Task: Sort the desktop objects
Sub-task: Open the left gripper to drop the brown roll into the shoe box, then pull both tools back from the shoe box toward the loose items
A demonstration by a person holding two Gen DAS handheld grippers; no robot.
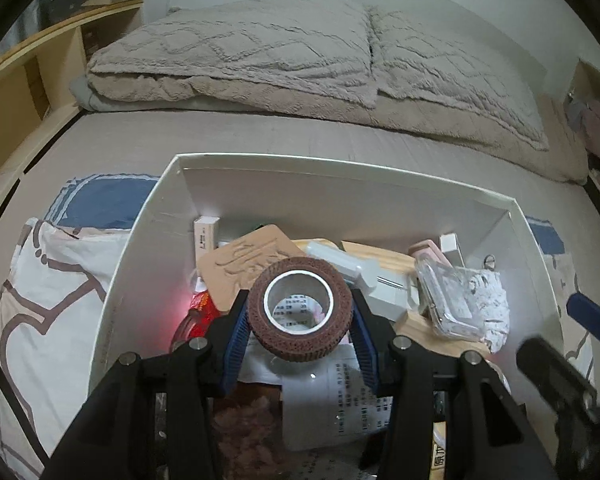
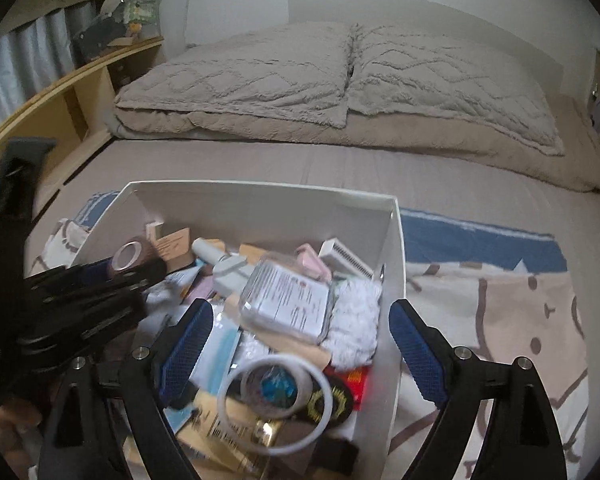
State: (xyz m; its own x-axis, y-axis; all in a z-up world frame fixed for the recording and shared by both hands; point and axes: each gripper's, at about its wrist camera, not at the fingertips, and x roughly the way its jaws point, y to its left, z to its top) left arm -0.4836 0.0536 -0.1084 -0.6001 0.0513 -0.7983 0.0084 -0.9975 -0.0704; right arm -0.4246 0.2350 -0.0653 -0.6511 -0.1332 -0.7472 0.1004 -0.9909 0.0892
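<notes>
My left gripper (image 1: 298,320) is shut on a brown bandage roll (image 1: 300,312) and holds it above the cluttered white box (image 1: 340,168). The roll also shows in the right wrist view (image 2: 130,256), held by the blurred left gripper (image 2: 136,268). My right gripper (image 2: 300,344) is open and empty over the right half of the box (image 2: 396,248), above a clear plastic case (image 2: 288,300) and a white tape ring (image 2: 276,396).
The box holds several items: a tan embossed pad (image 1: 244,264), a white device (image 1: 364,276), a clear case (image 1: 448,300), white fluffy cloth (image 2: 356,320), papers. It sits on a patterned blanket (image 2: 500,320) on a bed with grey pillows (image 1: 260,52). A wooden shelf (image 1: 28,76) stands left.
</notes>
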